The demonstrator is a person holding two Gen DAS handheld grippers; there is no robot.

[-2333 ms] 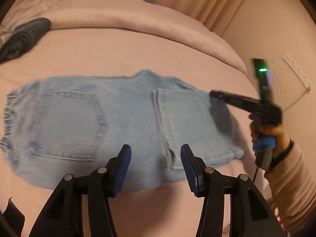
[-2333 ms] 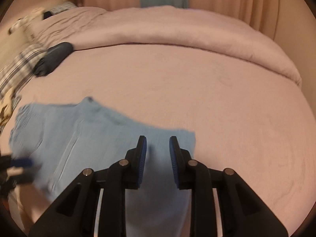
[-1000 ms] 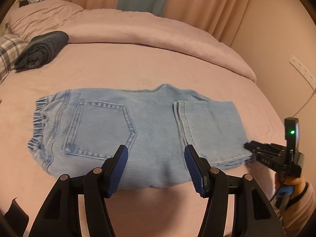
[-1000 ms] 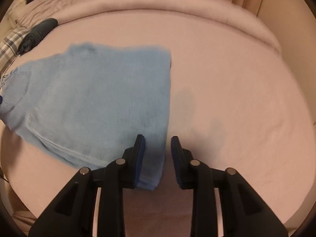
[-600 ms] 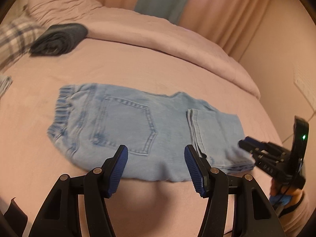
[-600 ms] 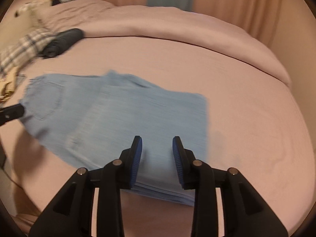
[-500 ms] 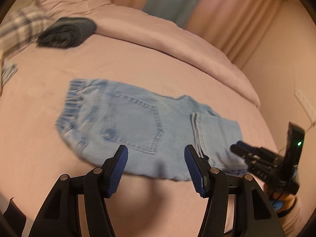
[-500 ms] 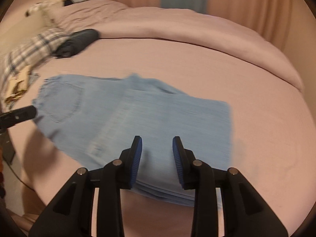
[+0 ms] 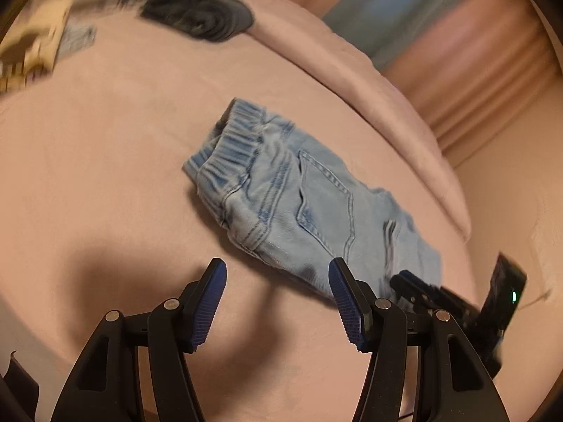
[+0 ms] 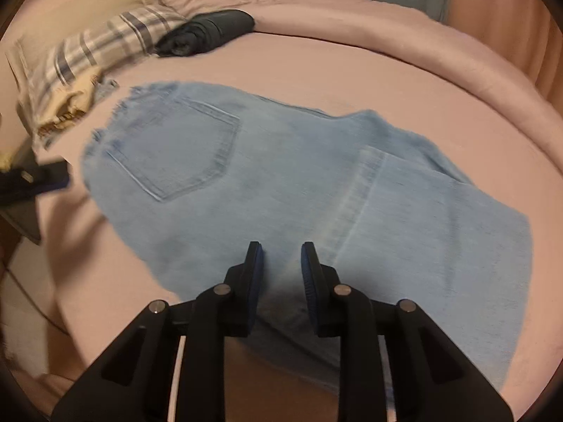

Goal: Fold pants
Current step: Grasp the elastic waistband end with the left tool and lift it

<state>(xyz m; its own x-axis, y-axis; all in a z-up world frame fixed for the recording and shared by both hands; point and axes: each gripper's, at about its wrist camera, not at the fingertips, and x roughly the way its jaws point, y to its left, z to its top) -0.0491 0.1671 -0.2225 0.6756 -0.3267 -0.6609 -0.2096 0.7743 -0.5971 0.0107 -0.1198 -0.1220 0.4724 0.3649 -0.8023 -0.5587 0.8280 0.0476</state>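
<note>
Left wrist view: light blue denim pants w/ elastic waistband point(image 9: 281, 190) lie folded on the pink bed point(image 9: 105, 140), waistband end toward the pillows, hem end near the bed's near-right edge. Left tongs point(image 9: 278, 299) stand wide apart and opening, nothing btwn them, hovering over bare sheet just short of the pants' near edge. Lots of free sheet to the left and front. Right tongs point(image 9: 404, 281) poke in at the hem corner.

Right wrist view: right tongs point(image 10: 279, 267) have a narrow gap, closing, over the pants' point(image 10: 316, 183) near edge; pads don't look pressed on fabric, but it's blurry. Bare sheet to the right and beyond.

Surface is smooth pink sheet, rolled pink duvet point(image 10: 387, 24) along the far side, dark folded garment point(image 10: 207, 31) and plaid pillow point(image 10: 105, 42) far left, pink curtains point(image 9: 492, 63) behind.
</note>
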